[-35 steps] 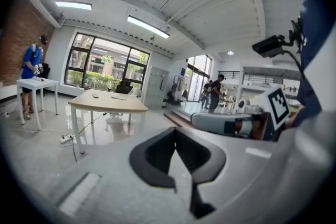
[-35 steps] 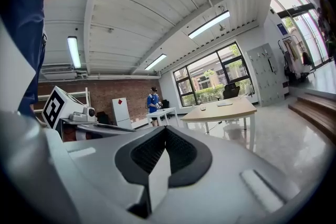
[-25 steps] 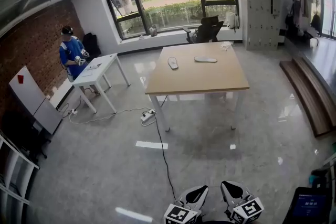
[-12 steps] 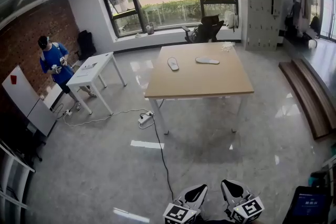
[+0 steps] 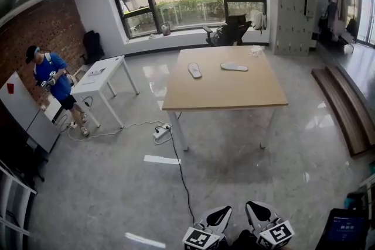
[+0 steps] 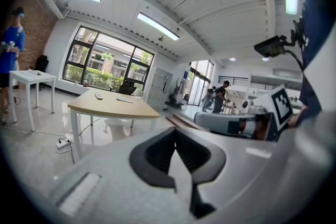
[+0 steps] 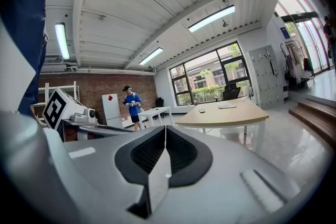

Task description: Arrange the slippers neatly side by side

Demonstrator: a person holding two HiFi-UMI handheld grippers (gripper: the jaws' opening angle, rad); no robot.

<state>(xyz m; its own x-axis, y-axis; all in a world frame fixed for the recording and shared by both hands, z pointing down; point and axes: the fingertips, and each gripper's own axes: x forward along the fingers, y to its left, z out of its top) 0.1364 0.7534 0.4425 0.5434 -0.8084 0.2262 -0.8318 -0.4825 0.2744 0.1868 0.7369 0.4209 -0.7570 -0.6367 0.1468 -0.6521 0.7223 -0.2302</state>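
Two pale slippers lie apart on the far half of the wooden table (image 5: 222, 93). One slipper (image 5: 194, 70) points lengthwise and the other slipper (image 5: 234, 67) lies crosswise to its right. Both grippers are far from the table, low at the bottom edge of the head view. My left gripper (image 5: 220, 217) and my right gripper (image 5: 256, 215) are side by side, each shut on nothing. The left gripper view shows shut jaws (image 6: 176, 132) with the table (image 6: 110, 107) in the distance. The right gripper view shows shut jaws (image 7: 165, 132) and the table (image 7: 226, 114) ahead.
A person in a blue shirt (image 5: 50, 82) stands by a small white table (image 5: 99, 76) at the left. A power strip with cable (image 5: 163, 132) lies on the grey floor before the wooden table. Wooden steps (image 5: 345, 105) run along the right; an office chair (image 5: 231, 32) is behind.
The view has shifted and the wooden table sits slightly nearer. The person in blue has walked toward the left edge. Both grippers stay shut at the bottom of the view.
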